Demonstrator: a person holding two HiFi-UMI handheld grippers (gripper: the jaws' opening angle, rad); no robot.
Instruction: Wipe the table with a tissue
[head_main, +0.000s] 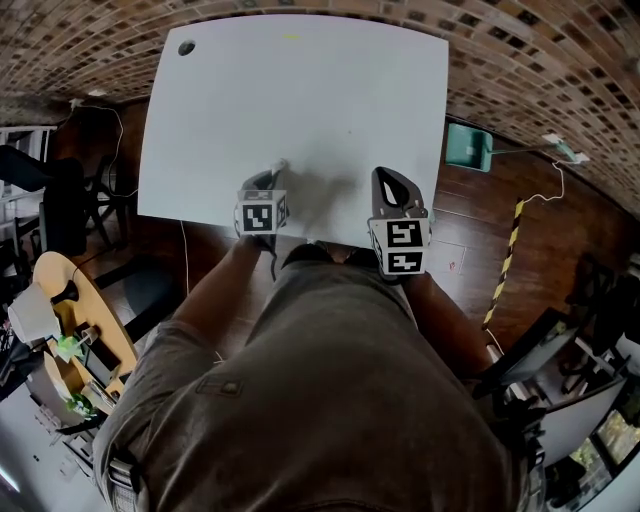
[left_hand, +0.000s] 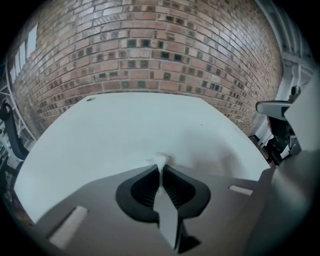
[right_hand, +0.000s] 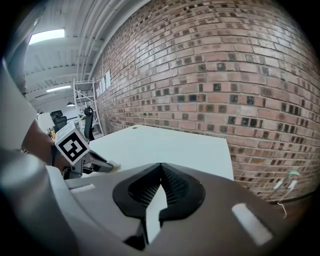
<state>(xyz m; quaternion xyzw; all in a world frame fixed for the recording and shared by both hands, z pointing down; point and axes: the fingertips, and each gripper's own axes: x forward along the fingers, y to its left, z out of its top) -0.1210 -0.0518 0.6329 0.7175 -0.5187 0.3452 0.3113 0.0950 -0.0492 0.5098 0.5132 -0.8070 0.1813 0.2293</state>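
A white table (head_main: 300, 90) fills the middle of the head view. My left gripper (head_main: 277, 172) hovers over the table's near edge and is shut on a small white tissue (left_hand: 161, 160), which sticks out as a tuft past the jaw tips. The same tissue (right_hand: 111, 164) also shows in the right gripper view, at the tip of the left gripper (right_hand: 75, 147). My right gripper (head_main: 385, 180) is beside it to the right, also at the near edge. Its jaws (right_hand: 161, 167) are shut with nothing between them. The tabletop (left_hand: 125, 125) looks bare and white.
A dark cable hole (head_main: 186, 47) sits in the table's far left corner. A brick wall (left_hand: 150, 50) stands behind the table. A teal box (head_main: 468, 146) lies on the wooden floor to the right. A round wooden table (head_main: 85, 310) and a dark chair (head_main: 60, 200) stand at the left.
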